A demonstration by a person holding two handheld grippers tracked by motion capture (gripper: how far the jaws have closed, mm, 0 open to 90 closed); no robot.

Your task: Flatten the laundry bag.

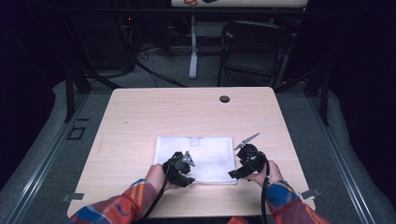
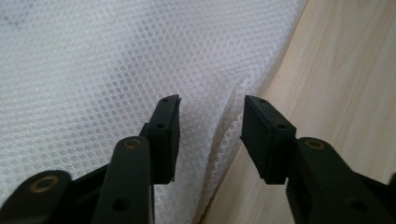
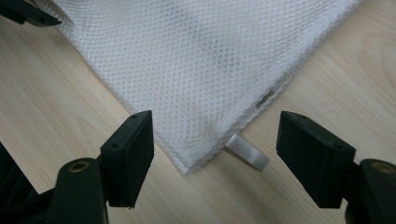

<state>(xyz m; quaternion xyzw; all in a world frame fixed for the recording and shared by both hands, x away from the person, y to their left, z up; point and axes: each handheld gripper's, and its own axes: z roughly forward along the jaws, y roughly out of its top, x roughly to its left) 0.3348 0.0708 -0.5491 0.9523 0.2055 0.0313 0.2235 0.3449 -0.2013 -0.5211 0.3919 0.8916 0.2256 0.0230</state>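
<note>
Grippers (image 1: 185,171) (image 1: 239,169) at mesh cloth (image 1: 205,154) corners

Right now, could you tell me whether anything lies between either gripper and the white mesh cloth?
Nothing visible does. The left gripper has its jaws astride a raised fold at the edge of the white mesh cloth, not yet pressing it. The right gripper stands open over the cloth's corner, with a small tab sticking out there, on bare table.

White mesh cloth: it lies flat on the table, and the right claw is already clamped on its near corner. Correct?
Not quite. The right claw stands open around the near corner of the white mesh cloth, its pads apart from the fabric, as the right gripper view shows. The cloth does lie flat on the table.
</note>
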